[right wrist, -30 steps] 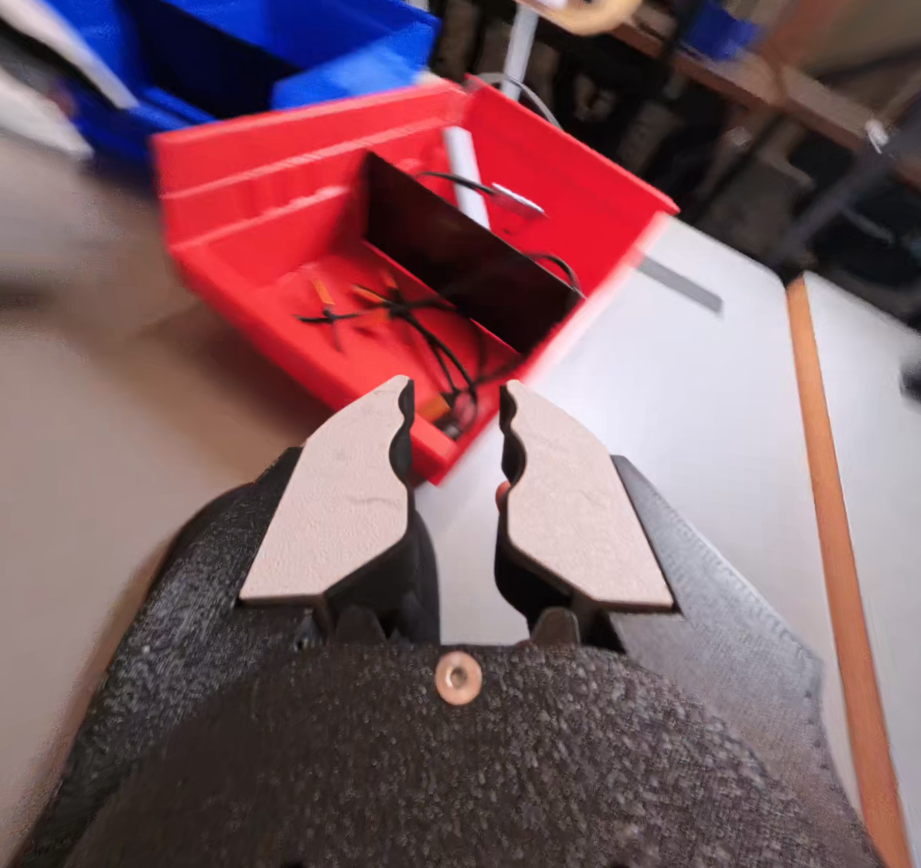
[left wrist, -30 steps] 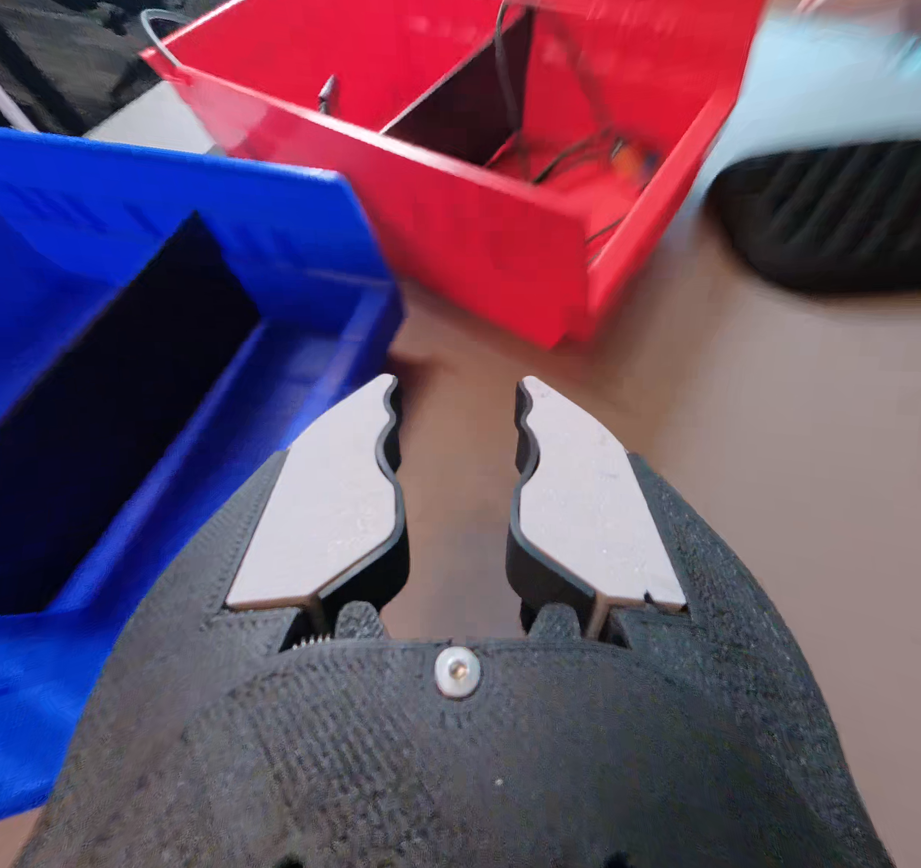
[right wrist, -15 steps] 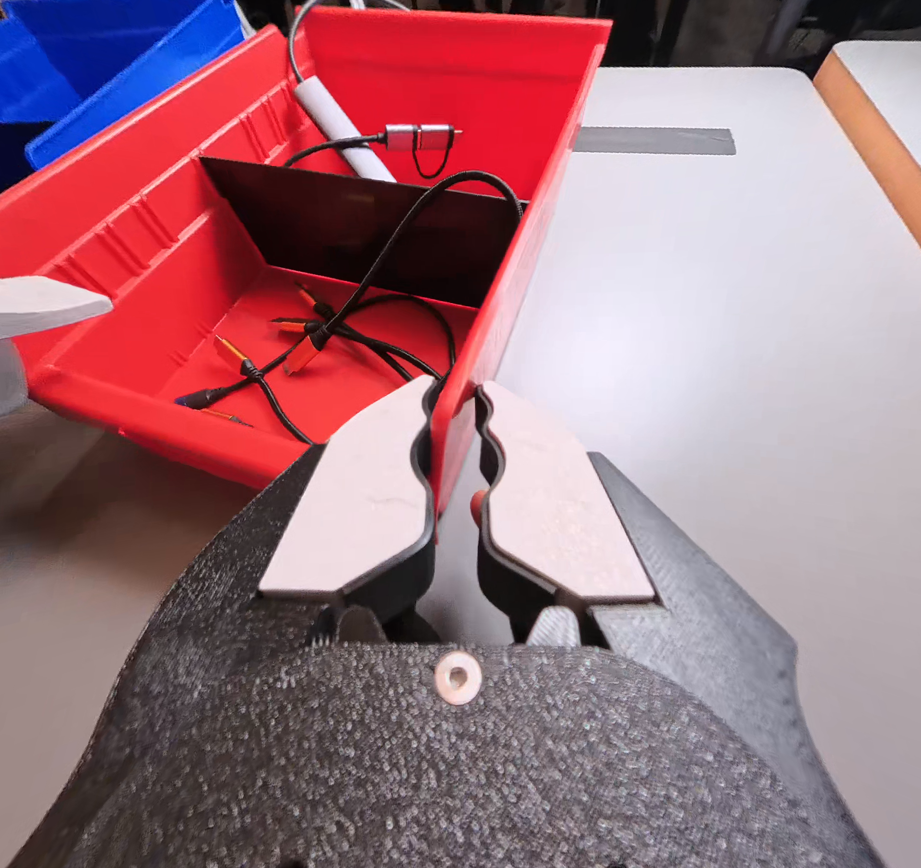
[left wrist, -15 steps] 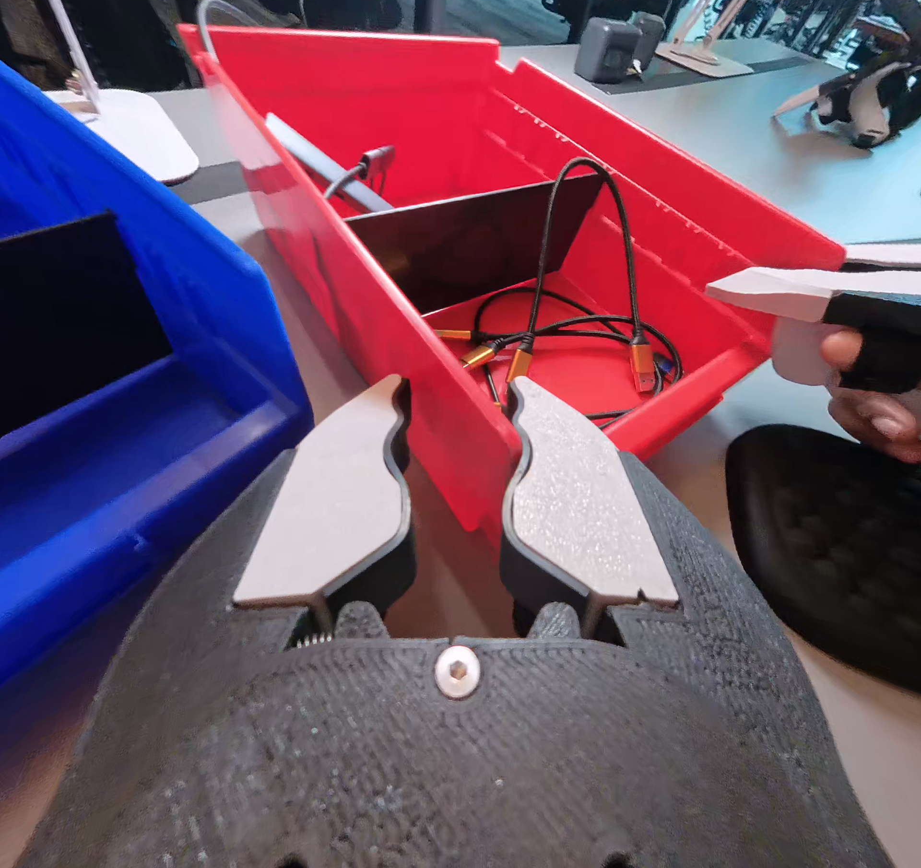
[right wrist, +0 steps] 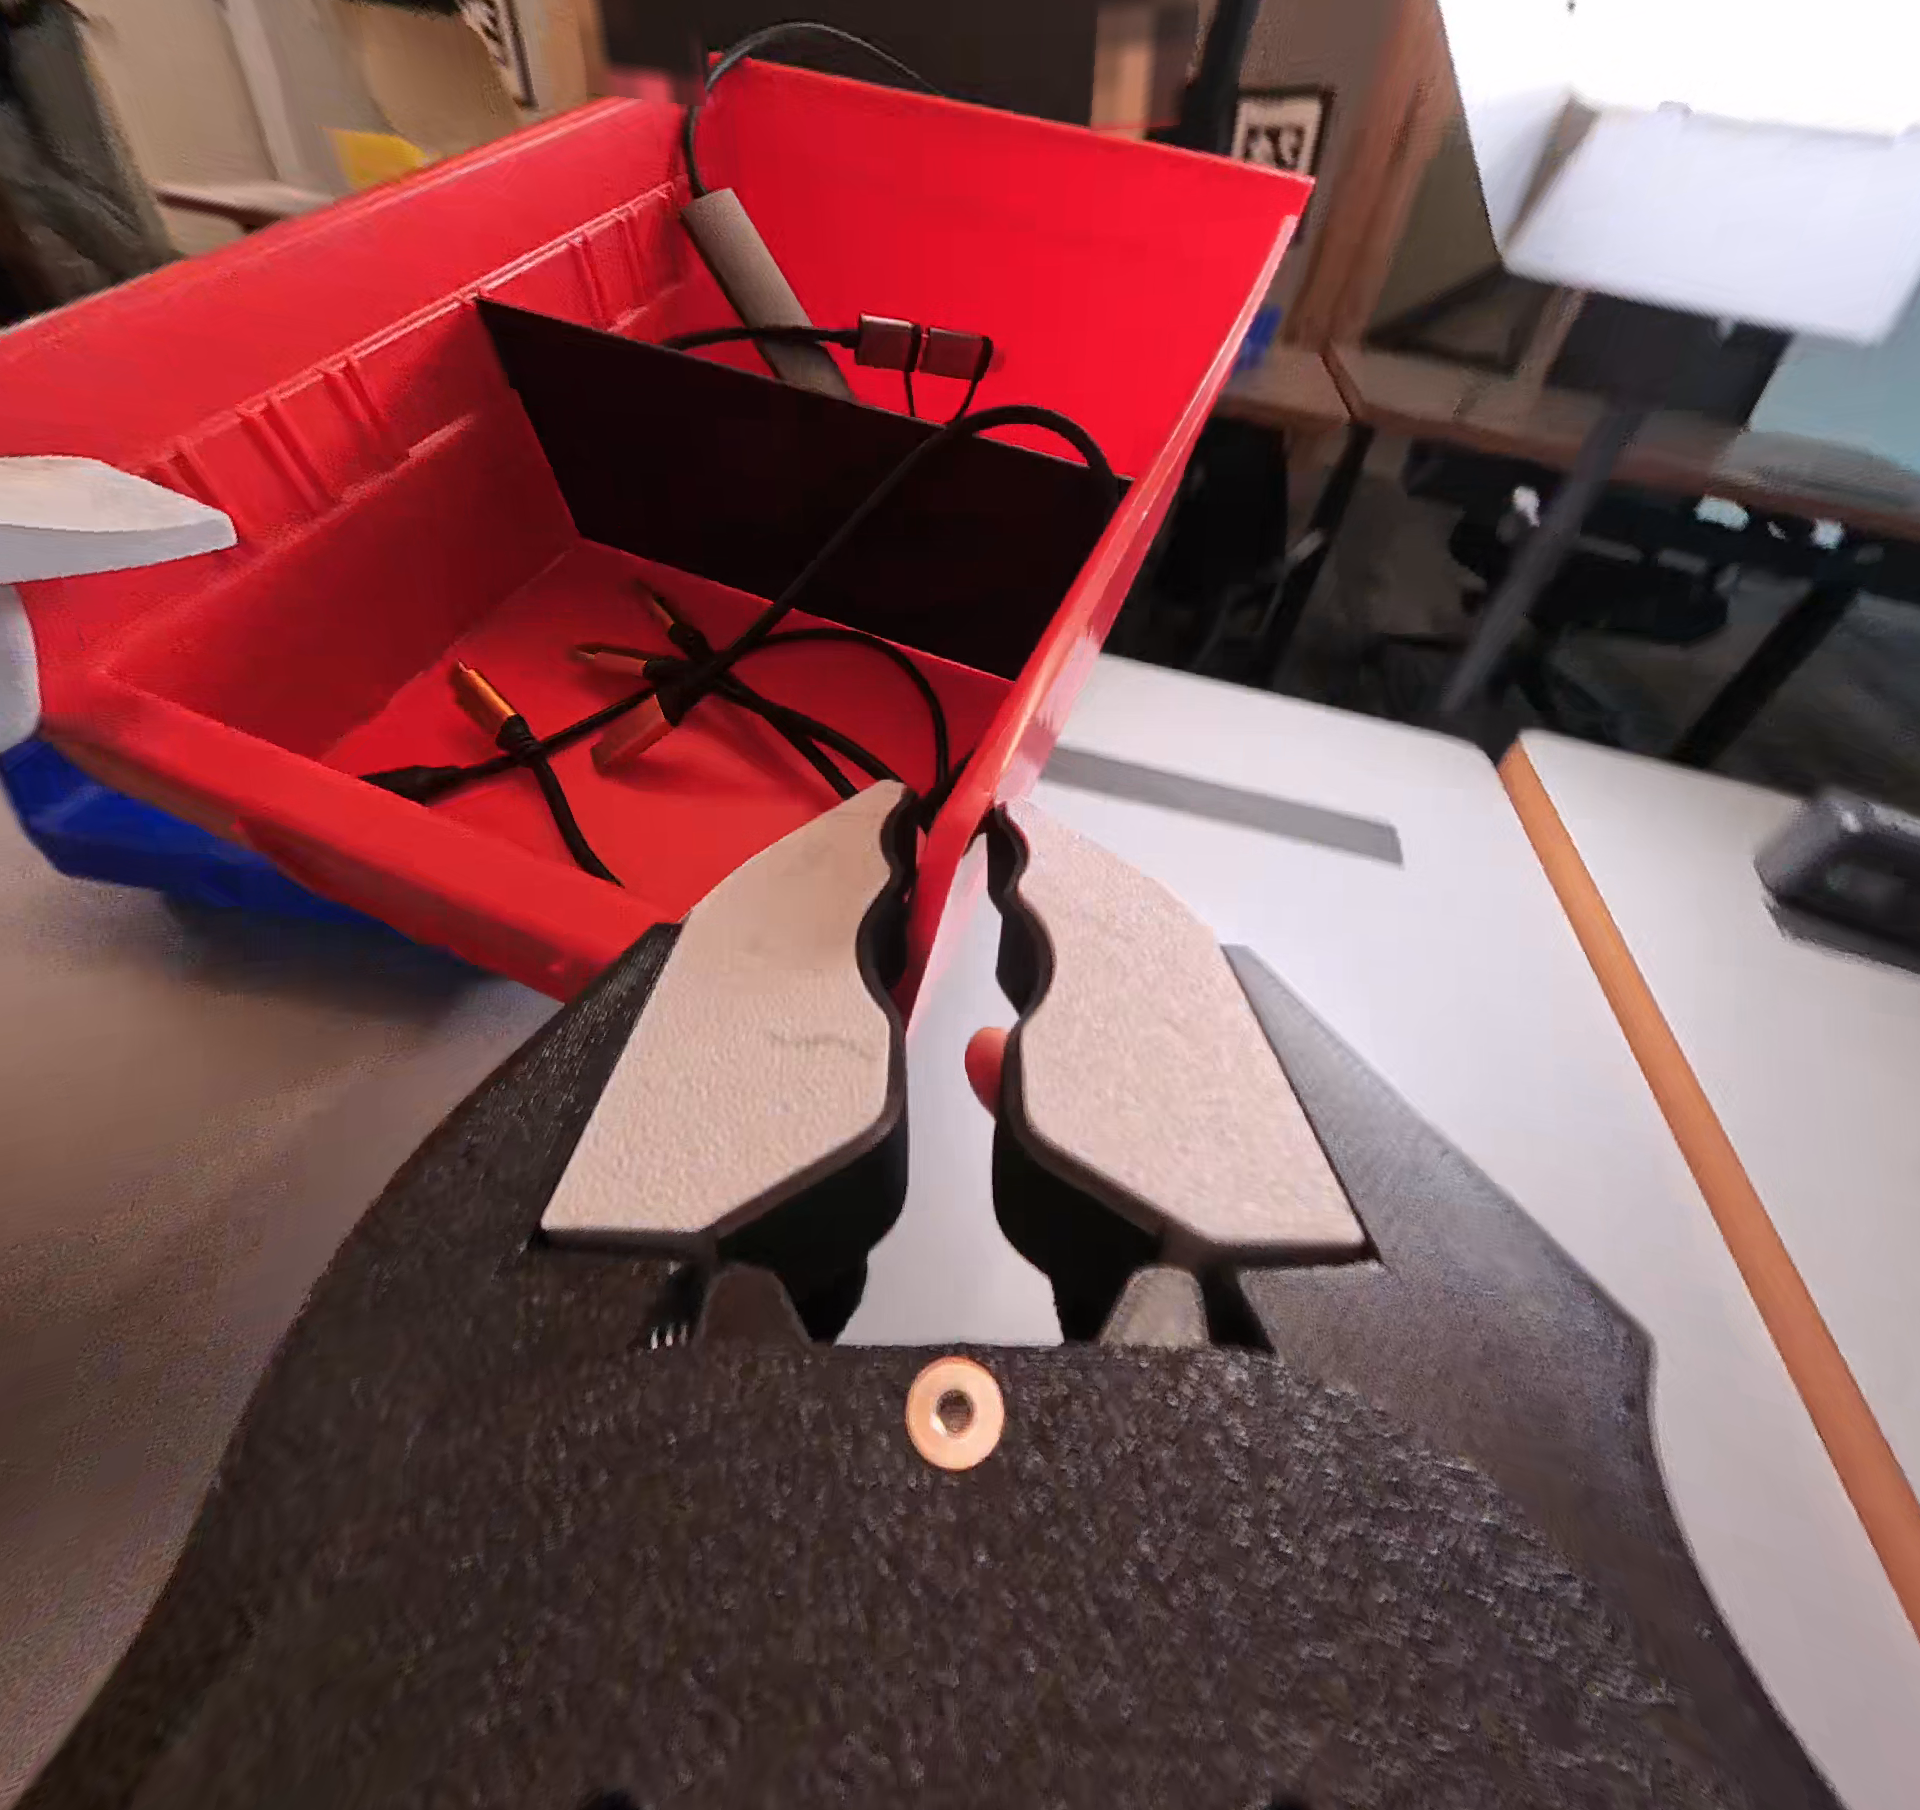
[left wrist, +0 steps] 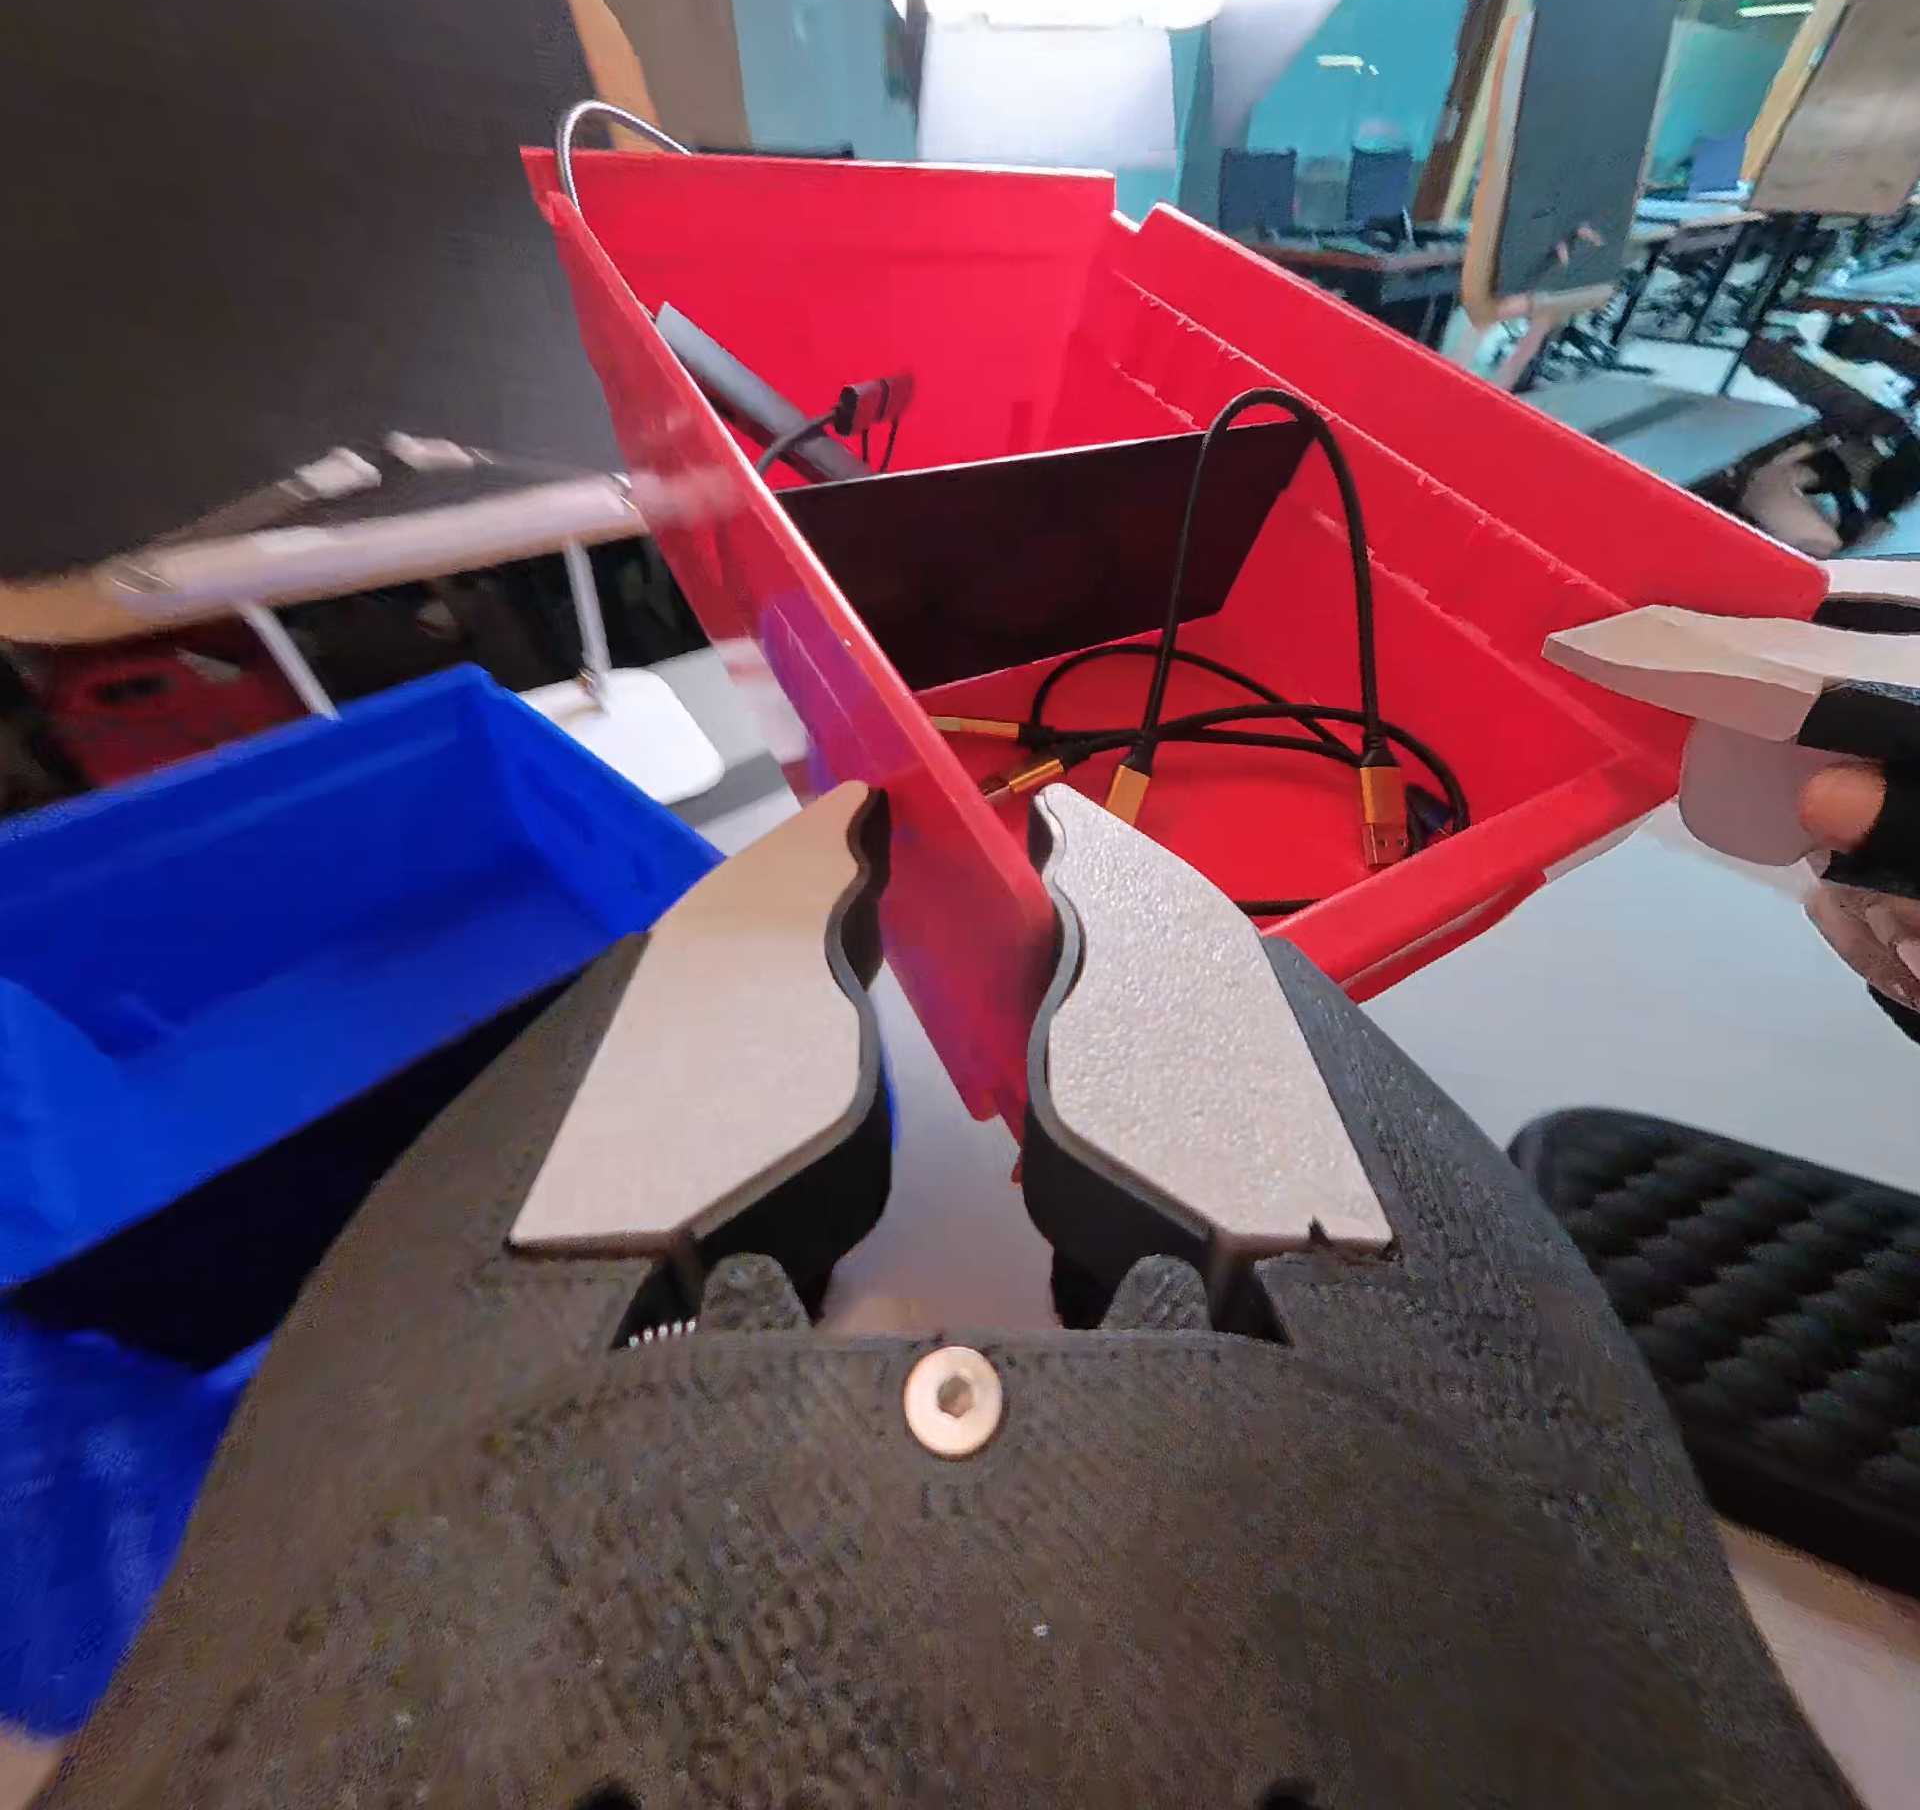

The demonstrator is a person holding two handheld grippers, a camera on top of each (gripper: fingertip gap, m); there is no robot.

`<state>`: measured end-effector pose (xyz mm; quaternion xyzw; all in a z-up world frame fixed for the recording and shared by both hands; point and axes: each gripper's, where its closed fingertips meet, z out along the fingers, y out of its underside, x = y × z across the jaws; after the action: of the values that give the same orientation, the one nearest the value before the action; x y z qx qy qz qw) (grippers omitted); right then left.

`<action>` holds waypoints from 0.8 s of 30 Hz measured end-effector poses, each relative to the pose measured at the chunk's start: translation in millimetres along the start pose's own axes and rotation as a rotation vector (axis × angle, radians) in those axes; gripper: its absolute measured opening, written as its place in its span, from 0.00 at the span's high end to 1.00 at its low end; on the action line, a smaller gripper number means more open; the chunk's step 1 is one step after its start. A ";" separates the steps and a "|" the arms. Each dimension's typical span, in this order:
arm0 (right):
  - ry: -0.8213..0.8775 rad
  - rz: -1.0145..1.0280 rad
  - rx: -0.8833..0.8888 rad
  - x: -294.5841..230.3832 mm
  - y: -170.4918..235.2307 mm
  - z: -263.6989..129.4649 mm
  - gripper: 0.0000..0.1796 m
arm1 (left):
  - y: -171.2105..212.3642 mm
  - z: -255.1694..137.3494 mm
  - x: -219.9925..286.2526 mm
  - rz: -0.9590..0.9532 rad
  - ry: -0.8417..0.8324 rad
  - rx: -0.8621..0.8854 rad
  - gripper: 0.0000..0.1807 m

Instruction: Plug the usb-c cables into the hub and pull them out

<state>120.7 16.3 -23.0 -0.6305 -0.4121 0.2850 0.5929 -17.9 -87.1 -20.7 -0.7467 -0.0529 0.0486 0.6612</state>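
Red bin (left wrist: 1351,534) dead ahead of both hand-held grippers, tilted up off the worktop (right wrist: 1403,1012); black divider (left wrist: 1018,555) splits it into near and far compartments. Blue bin (left wrist: 260,929) left of the left hand-held gripper, just beside the red one; in the right wrist view only a blue sliver (right wrist: 156,846) shows under the red bin's left end. Black ribbed pad (left wrist: 1745,1313) on the worktop, low right of the left hand-held gripper. Grey tape strip (right wrist: 1226,804) on the worktop beyond the right hand-held gripper. Background desks blurred.
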 end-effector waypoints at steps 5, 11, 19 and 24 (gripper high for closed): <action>-0.149 -0.051 0.107 -73.4 -72.8 27.6 0.93 | -54.2 -66.8 -65.6 0.030 -0.159 0.080 0.87; -0.344 -0.067 0.126 -197.1 -97.7 68.2 0.92 | -47.4 -160.9 -156.7 -0.018 -0.377 0.095 0.88; -0.562 -0.055 0.000 -358.8 -34.9 109.5 0.91 | 34.3 -266.5 -261.2 -0.127 -0.625 0.005 0.91; -0.588 -0.056 -0.142 -396.9 34.8 132.3 0.90 | 109.2 -267.3 -299.9 -0.219 -0.621 -0.085 0.92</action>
<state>-182.8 -254.8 -126.4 -0.5493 -0.6022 0.4094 0.4099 -275.0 -405.7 -96.0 -0.7131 -0.3336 0.2003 0.5832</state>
